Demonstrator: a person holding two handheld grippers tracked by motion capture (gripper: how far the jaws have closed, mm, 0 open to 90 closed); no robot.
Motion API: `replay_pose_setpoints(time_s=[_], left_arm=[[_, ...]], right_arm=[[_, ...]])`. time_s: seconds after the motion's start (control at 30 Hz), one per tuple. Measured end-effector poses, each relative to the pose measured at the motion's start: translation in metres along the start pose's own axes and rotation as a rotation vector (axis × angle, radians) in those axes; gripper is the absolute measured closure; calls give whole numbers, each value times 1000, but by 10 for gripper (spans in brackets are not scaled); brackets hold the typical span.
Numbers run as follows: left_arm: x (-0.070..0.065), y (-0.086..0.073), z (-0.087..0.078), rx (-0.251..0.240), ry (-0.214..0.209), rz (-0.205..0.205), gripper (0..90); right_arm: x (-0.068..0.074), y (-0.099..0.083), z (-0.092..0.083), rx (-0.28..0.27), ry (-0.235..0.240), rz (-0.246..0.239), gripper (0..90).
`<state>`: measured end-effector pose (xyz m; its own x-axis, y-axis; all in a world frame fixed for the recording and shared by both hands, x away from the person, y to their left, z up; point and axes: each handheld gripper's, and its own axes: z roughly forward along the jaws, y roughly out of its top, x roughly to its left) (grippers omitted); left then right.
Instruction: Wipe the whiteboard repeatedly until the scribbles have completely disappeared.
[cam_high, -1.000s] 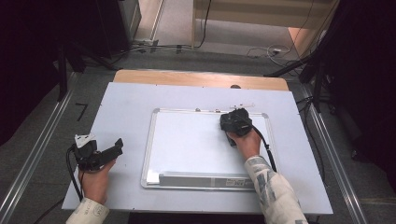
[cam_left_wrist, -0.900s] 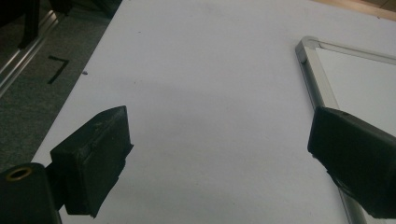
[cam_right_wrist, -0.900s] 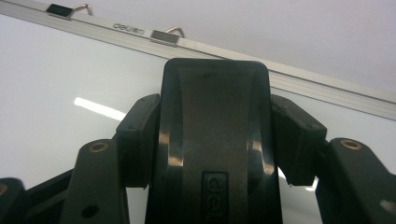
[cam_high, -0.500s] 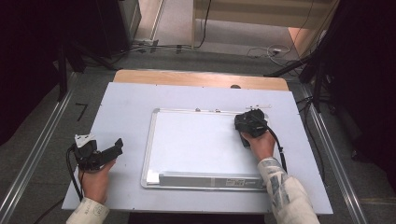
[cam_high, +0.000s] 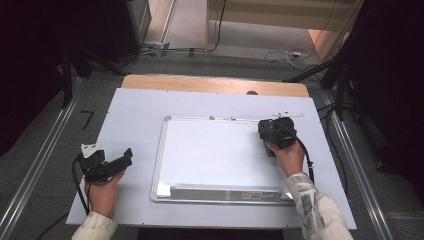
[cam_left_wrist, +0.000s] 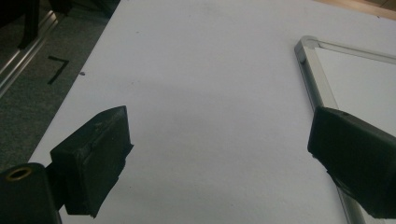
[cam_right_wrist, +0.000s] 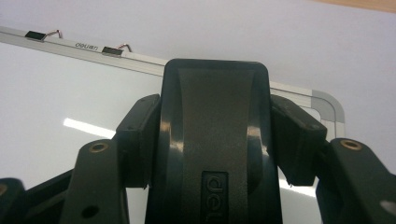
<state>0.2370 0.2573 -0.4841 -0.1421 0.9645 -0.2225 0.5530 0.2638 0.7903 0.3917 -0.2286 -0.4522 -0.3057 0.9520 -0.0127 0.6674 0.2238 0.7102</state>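
High view shows us that our right gripper (cam_high: 276, 132) has slid since a second ago: it sat near the middle of the upper edge of the whiteboard (cam_high: 215, 155), swung out to the right edge half a second ago, and now rests at the upper right corner. Right gripper view tells us what it carries: its fingers (cam_right_wrist: 138, 140) are clenched on a black eraser (cam_right_wrist: 215, 140), pressed between them and lying against the board face just below the top frame, near the rounded corner. We judge this sweep to be a wiping stroke along the top of the board. The surface looks clean as far as we can see, so the wiping is likely near its end, though faint marks would be too small to tell.

Our left gripper (cam_high: 107, 165) has not shifted; it rests on the desk (cam_high: 130, 115), left of the board, its fingers (cam_left_wrist: 93, 158) spread wide and released, holding nothing.
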Motion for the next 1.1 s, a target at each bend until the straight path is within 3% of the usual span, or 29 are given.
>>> replay_pose_setpoints(time_s=[0.37, 1.1], left_arm=[[0, 0, 0, -1, 1, 0, 63], [0, 0, 0, 1, 1, 1, 64]], right_arm=[[-1, -6, -14, -16, 19, 3, 379], [-10, -20, -20, -6, 28, 27, 378]])
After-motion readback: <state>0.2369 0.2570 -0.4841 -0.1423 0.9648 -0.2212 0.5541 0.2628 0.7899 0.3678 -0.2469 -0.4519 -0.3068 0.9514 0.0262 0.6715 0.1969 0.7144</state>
